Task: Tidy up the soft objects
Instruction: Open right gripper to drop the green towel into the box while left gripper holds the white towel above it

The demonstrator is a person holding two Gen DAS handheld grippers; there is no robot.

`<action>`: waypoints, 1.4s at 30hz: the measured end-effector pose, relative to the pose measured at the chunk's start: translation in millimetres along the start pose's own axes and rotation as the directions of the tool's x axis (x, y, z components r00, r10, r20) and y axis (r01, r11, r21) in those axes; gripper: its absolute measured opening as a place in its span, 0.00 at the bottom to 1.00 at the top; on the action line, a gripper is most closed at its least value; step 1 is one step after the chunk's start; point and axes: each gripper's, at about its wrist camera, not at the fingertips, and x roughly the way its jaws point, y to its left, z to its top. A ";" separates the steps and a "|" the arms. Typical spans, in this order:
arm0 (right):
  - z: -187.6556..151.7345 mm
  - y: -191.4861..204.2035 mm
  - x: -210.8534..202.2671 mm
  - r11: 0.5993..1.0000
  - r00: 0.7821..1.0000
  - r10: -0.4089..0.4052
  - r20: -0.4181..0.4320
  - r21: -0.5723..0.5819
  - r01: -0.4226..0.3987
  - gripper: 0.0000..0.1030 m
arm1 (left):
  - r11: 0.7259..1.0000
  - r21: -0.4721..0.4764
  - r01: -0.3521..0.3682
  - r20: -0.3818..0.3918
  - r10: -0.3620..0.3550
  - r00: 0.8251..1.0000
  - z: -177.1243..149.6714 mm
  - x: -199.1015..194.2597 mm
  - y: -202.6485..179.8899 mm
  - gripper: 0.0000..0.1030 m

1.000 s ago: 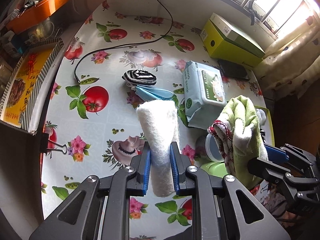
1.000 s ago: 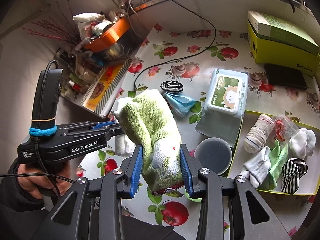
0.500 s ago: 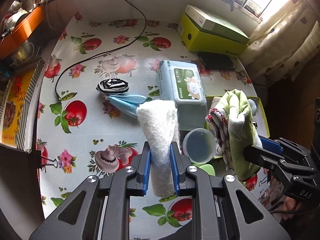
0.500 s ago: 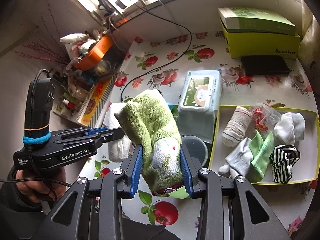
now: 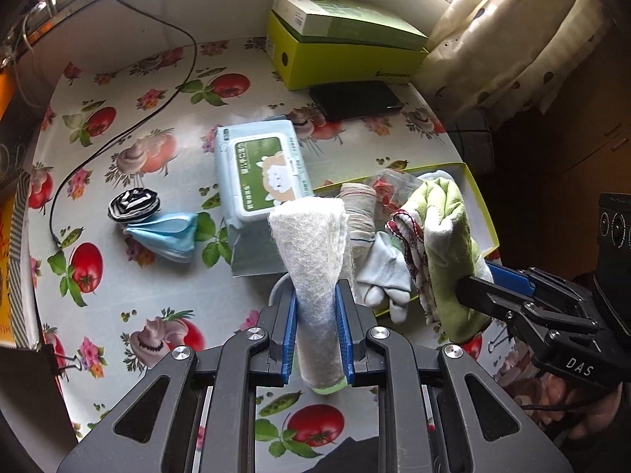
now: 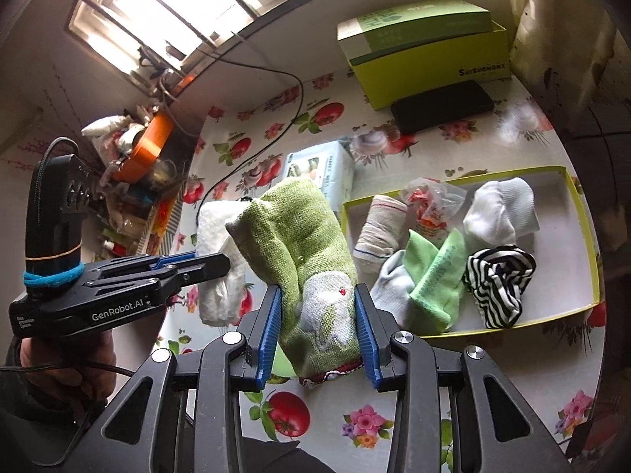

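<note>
My left gripper (image 5: 315,311) is shut on a rolled white towel (image 5: 313,244), held above the table near the left edge of the yellow-rimmed tray (image 5: 483,205). My right gripper (image 6: 317,315) is shut on a folded green cloth (image 6: 299,236) with a white embroidered patch, also held just left of the tray (image 6: 583,220). In the tray lie a striped white roll (image 6: 376,232), a white sock (image 6: 499,213), a light green cloth (image 6: 432,276), a black-and-white striped sock (image 6: 499,283) and a plastic packet (image 6: 430,205). On the table, another striped sock (image 5: 134,205) and a blue face mask (image 5: 169,230) lie together.
A pack of wet wipes (image 5: 262,169) lies mid-table, with a black case (image 5: 355,98) and a green box (image 5: 343,39) behind it. A black cable (image 5: 118,130) runs across the tablecloth. A curtain (image 5: 512,39) hangs at the right, and cluttered shelves (image 6: 138,149) stand left.
Both grippers have moved right across the table toward the tray, carrying the white towel and the green cloth. The tray's contents have come into fuller view; both grips are unchanged.
</note>
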 end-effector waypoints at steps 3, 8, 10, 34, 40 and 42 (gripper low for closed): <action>0.5 -17.9 -6.8 0.999 1.000 -0.020 0.017 0.038 0.019 0.34 | 0.999 0.031 0.015 -0.017 -0.015 1.000 6.2 8.8 -14.9 0.19; 1.3 -48.9 -17.0 0.994 0.998 -0.054 0.037 0.100 0.050 0.34 | 0.997 0.073 0.039 -0.048 -0.035 0.998 17.2 26.2 -38.0 0.19; 1.6 -60.1 -19.6 0.991 0.997 -0.069 0.042 0.120 0.064 0.34 | 0.995 0.081 0.053 -0.064 -0.047 0.997 22.1 34.0 -46.1 0.19; 37.1 -179.5 5.0 0.929 0.959 -0.282 -0.020 0.244 0.278 0.35 | 0.985 0.094 0.144 -0.164 -0.127 0.978 72.0 106.8 -110.3 0.19; 39.1 -185.8 13.9 0.911 0.937 -0.347 -0.032 0.224 0.345 0.39 | 0.984 0.093 0.150 -0.185 -0.131 0.974 74.1 115.7 -114.2 0.19; 38.7 -185.5 15.0 0.908 0.931 -0.364 -0.031 0.212 0.362 0.43 | 0.984 0.092 0.153 -0.191 -0.133 0.973 74.4 118.4 -115.4 0.19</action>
